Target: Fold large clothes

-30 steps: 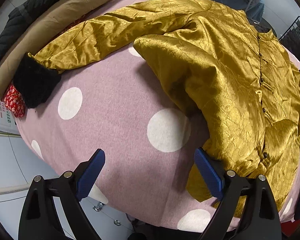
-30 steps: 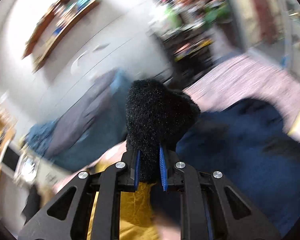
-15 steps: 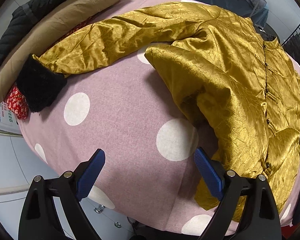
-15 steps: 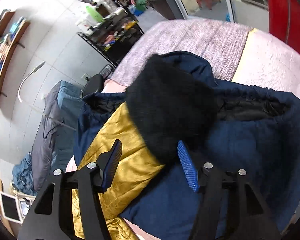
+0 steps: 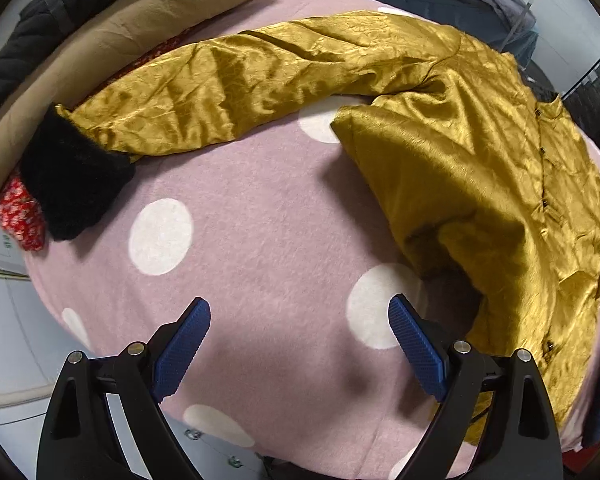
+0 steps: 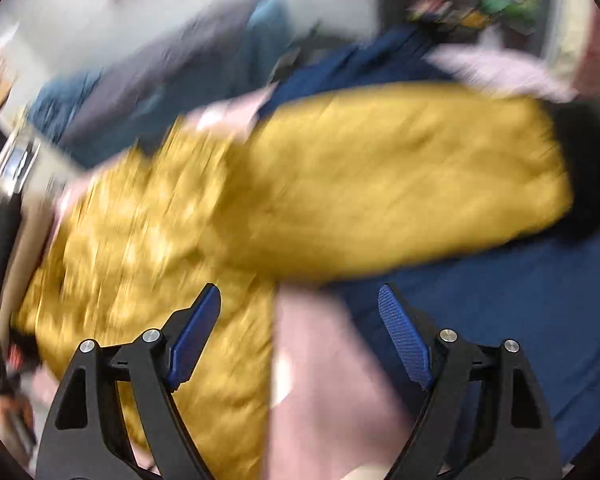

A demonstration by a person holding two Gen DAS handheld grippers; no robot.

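Polka-dot bedspread [image 5: 268,240]: gold jacket [image 5: 480,184] spread, navy coat [image 6: 520,300] alongside; left claw [image 5: 298,344], right claw [image 6: 300,332] released.

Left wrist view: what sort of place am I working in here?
Probably a home or a room set up as one. A gold jacket lies spread on a pink polka-dot blanket, other clothes are heaped along the edge, and a tiled floor shows below.

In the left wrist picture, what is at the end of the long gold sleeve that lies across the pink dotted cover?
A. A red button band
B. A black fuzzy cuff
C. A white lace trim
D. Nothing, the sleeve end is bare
B: the gold jacket has its sleeve stretched to the left, and that sleeve ends in a black fuzzy cuff lying on the pink dotted cover.
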